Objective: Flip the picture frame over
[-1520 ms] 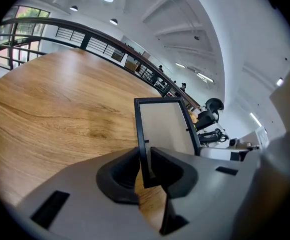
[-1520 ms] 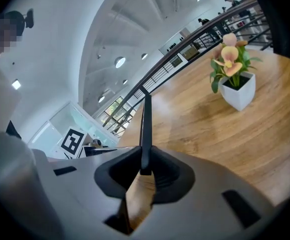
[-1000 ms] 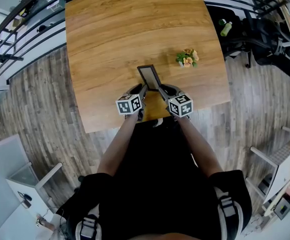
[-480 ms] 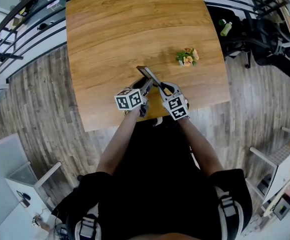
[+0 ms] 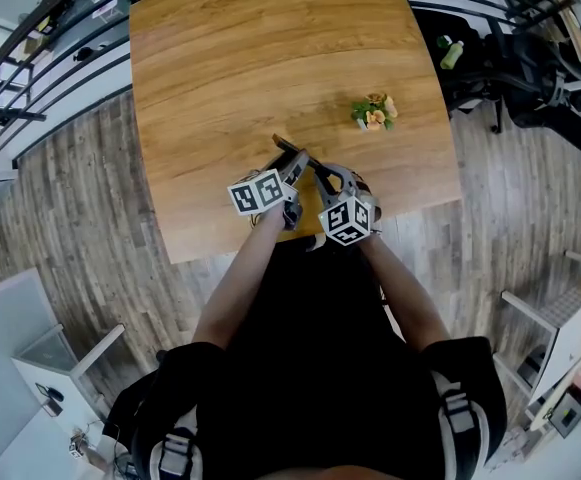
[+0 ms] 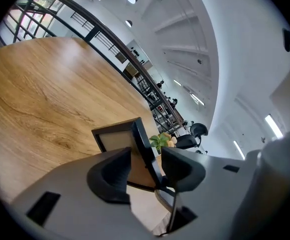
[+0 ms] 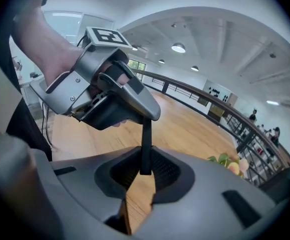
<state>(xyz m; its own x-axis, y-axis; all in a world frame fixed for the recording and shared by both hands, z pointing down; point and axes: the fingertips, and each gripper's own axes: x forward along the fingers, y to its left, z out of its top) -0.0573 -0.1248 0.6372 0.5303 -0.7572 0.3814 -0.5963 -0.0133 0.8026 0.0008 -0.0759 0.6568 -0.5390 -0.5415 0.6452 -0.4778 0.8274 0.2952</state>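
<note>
Frame (image 6: 116,140) tipped up since before; right tool (image 7: 144,171) clamps it, left tool (image 6: 147,166) just opening around it.

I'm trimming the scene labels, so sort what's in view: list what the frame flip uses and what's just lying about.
In use:
- picture frame, tipped up on edge
- right gripper, shut on it
- left gripper, jaws just been opening, frame between them, not pressed
- table

Lying about:
- flowers on the table
- green bottle beyond the table

Wooden table (image 5: 230,68), matt black frame (image 6: 141,139)
</note>
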